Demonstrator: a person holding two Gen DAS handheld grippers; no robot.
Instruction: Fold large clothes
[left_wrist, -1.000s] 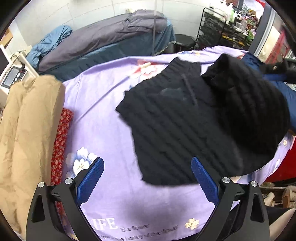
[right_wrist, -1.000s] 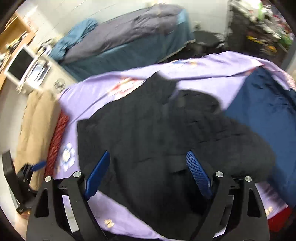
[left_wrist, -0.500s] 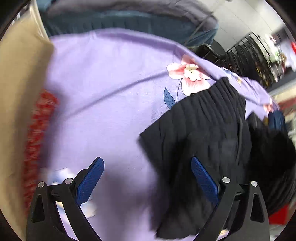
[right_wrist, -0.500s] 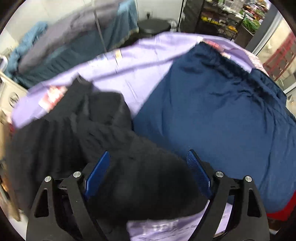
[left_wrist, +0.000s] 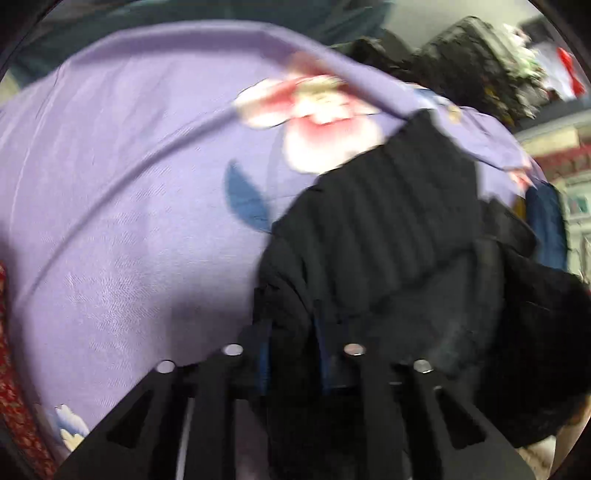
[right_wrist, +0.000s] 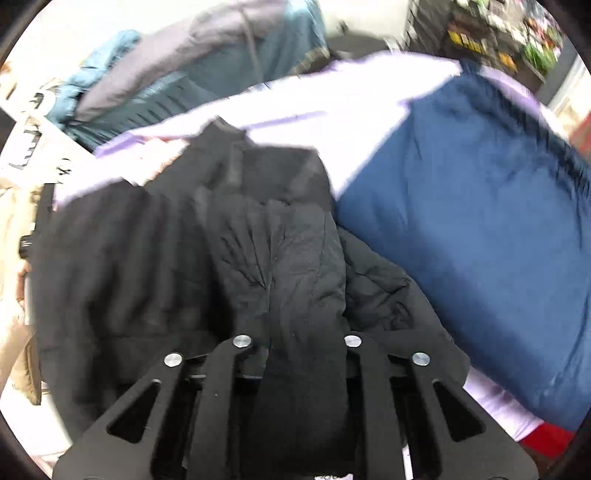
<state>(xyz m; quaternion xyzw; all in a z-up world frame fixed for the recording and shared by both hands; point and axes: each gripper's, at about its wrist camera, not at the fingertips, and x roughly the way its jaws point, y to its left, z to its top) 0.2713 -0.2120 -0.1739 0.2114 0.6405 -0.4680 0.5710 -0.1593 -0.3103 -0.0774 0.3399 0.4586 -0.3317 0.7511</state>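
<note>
Clamping one black jacket (right_wrist: 280, 258): two hand-held grippers, left (left_wrist: 291, 332) closing on fabric, right (right_wrist: 295, 339) together on it.

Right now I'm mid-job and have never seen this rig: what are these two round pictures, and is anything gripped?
Each picture comes from a fisheye camera on a hand-held two-finger gripper, looking along its fingers. A person carries one per hand. On the purple floral sheet lies a black quilted jacket, with a navy garment beside it. The left gripper is closing, with a fold of the jacket's edge between its fingers. The right gripper is shut on another bunch of the same jacket.
</note>
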